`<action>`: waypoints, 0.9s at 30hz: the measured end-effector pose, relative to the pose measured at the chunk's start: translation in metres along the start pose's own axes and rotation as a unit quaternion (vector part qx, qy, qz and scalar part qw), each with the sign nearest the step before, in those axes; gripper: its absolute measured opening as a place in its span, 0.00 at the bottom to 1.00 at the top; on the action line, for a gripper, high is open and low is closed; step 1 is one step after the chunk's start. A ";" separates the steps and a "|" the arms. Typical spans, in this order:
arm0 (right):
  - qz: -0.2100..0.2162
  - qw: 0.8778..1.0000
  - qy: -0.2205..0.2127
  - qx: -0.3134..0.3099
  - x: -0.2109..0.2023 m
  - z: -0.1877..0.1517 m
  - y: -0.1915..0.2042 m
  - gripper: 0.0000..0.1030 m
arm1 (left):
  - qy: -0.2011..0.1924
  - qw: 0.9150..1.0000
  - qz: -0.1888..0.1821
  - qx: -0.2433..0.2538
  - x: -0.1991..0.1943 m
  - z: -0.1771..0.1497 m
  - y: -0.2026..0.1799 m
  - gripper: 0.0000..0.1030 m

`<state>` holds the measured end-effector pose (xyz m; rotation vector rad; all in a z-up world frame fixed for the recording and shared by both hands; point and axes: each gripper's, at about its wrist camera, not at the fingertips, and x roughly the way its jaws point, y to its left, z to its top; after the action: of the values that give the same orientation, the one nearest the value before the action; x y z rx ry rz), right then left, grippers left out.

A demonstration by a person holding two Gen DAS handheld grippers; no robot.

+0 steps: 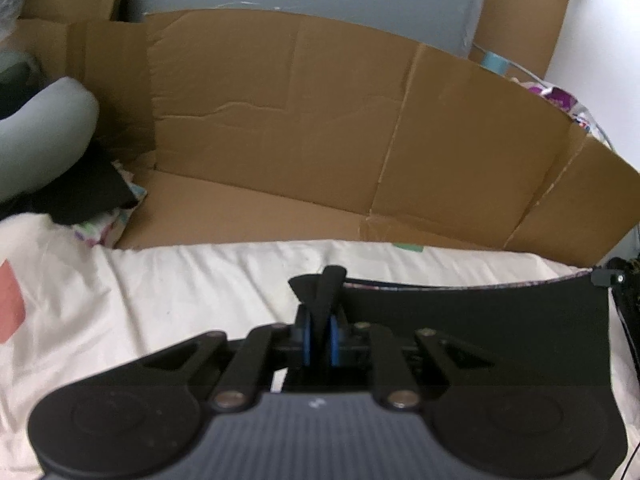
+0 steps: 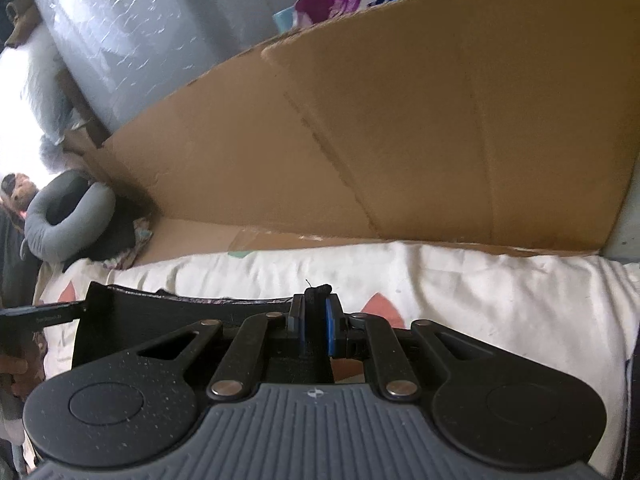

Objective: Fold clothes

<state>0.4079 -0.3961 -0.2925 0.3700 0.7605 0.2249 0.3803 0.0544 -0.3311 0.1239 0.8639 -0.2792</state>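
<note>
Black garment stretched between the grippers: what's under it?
Cream bedsheet with pink patches shows around the black garment, which the left gripper and right gripper pinch at its corners. Whatever lies directly beneath the fabric is covered.

Right gripper [image 2: 318, 312]: jaws pinched onto a bunched corner of the black garment [image 2: 168, 320].
Black garment: stretched taut to the left of the gripper, above the cream bedsheet [image 2: 500, 300].
Cardboard sheet [image 2: 400, 132]: stands beyond the gripper, behind the bedsheet.
Grey neck pillow [image 2: 68, 216]: far left of the gripper, at the cardboard's left end.
</note>
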 end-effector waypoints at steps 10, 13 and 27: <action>-0.036 0.999 0.033 0.010 0.028 -0.010 -0.013 0.08 | -0.001 1.000 0.004 0.015 0.010 0.004 -0.007 0.09; -0.038 0.999 0.030 0.013 0.025 -0.013 -0.013 0.08 | -0.011 1.000 -0.002 0.017 0.001 0.007 -0.008 0.09; -0.073 0.996 0.046 0.018 0.045 -0.018 -0.016 0.16 | 0.013 0.999 0.051 -0.010 0.024 0.000 -0.001 0.40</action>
<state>0.4275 -0.3912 -0.3390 0.3385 0.8801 0.0916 0.3950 0.0493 -0.3489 0.1525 0.8826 -0.1747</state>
